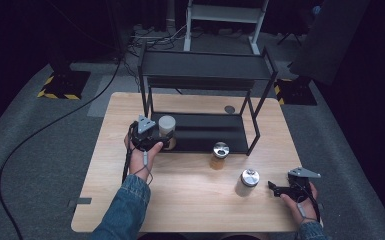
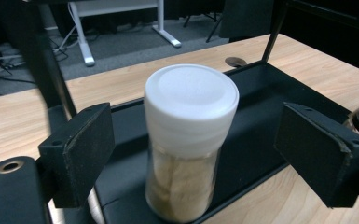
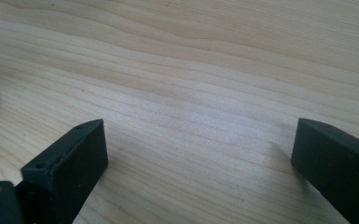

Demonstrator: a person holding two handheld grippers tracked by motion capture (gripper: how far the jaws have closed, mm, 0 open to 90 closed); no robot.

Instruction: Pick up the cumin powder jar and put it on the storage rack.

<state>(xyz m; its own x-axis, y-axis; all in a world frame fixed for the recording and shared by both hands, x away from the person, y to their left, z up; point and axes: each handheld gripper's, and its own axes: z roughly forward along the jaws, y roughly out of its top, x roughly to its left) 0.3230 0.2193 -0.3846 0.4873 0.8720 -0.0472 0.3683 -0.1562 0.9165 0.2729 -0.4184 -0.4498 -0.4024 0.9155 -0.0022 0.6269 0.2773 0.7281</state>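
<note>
- Grey carpet and dark surroundings frame the wooden bench [image 1: 190,200] in the high view. A black two-tier rack [image 1: 205,131] stands at its far half. The white-lidded jar [image 1: 166,125] sits on the rack's lower shelf near the 9 o'clock end, with the left gripper [image 1: 162,141] right at it. A steel-capped amber jar [image 1: 220,155] and a steel-capped pale jar [image 1: 247,182] stand on the bench. The right gripper [image 1: 272,187] rests at 4 o'clock.
- Left gripper view: the jar [image 2: 189,140] stands upright on the shelf's near edge, between the spread jaws, clear of both pads.
- Right gripper view: jaws wide apart over bare wood, holding nothing.
</note>
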